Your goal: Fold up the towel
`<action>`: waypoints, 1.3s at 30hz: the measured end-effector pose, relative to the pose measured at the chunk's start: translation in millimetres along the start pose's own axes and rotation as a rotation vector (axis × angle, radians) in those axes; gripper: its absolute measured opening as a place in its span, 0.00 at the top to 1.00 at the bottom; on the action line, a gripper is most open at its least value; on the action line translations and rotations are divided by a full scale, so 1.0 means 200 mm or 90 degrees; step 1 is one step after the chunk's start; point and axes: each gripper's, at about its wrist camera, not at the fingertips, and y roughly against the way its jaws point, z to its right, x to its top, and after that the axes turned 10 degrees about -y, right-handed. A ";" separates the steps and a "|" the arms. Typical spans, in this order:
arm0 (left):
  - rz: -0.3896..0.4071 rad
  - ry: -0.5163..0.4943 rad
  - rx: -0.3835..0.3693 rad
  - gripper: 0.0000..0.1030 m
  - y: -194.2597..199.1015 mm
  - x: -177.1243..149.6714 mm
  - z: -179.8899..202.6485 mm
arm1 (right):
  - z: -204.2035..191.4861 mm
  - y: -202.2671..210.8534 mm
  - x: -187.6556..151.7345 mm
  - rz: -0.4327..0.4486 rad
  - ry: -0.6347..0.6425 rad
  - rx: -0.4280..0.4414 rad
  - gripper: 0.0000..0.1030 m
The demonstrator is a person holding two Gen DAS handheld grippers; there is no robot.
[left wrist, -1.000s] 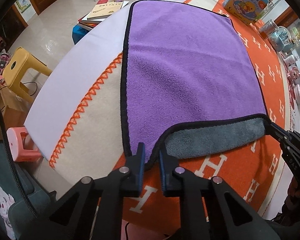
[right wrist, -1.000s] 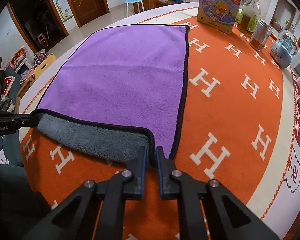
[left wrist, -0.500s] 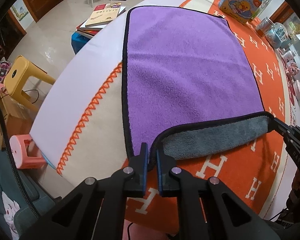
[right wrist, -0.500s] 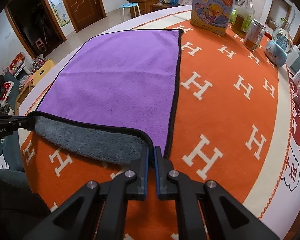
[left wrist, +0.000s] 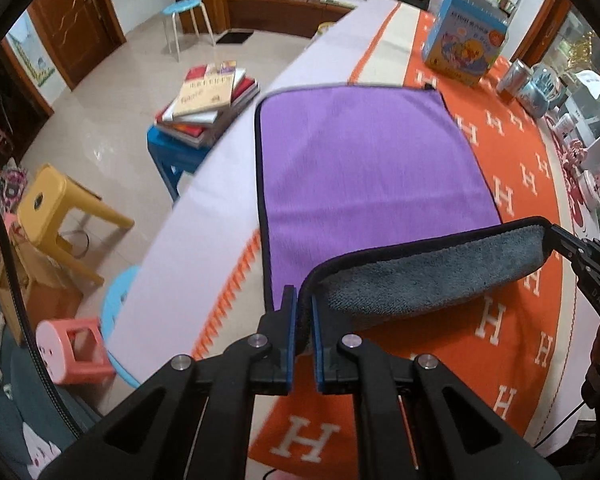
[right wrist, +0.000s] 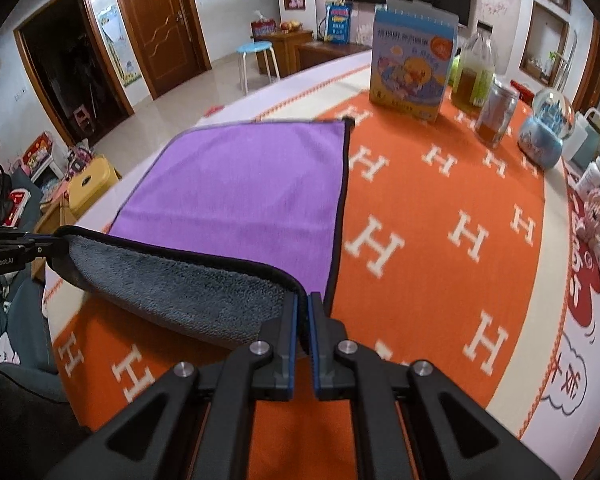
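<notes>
now lifted higher | purple towel (left wrist: 364, 160) near edge raised, grey underside showing | left gripper (left wrist: 304, 320) and right gripper (right wrist: 303, 316) clamped on corners (fold started) | carry forward next

Left gripper (left wrist: 304, 312): matte black plastic linkage arms, four silver screw heads behind the jaws, blue pads lining the inner jaw faces; thin black cable arcs well left of the jaws. Right gripper (right wrist: 303, 316): same black build, four silver screws, blue pads. White "GenRobot.AI" lettering on the left unit's body, seen far left of the right jaws.
</notes>
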 end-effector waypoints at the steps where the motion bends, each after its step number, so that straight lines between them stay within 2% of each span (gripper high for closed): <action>1: 0.010 -0.006 0.004 0.95 0.02 0.03 -0.02 | 0.00 0.00 0.03 0.010 0.001 0.000 0.95; 17: 0.163 -0.042 0.065 0.95 0.16 0.40 -0.19 | -0.09 0.02 0.44 0.197 0.011 -0.003 0.95; 22: 0.198 -0.037 0.081 0.95 0.10 0.50 -0.22 | -0.12 -0.06 0.53 0.241 0.031 -0.037 0.95; 31: 0.203 -0.009 0.085 0.95 -0.12 0.64 -0.28 | -0.19 -0.29 0.55 0.303 0.081 -0.115 0.95; 39: 0.175 0.017 0.070 0.94 -0.34 0.69 -0.31 | -0.16 -0.47 0.55 0.305 0.054 -0.135 0.95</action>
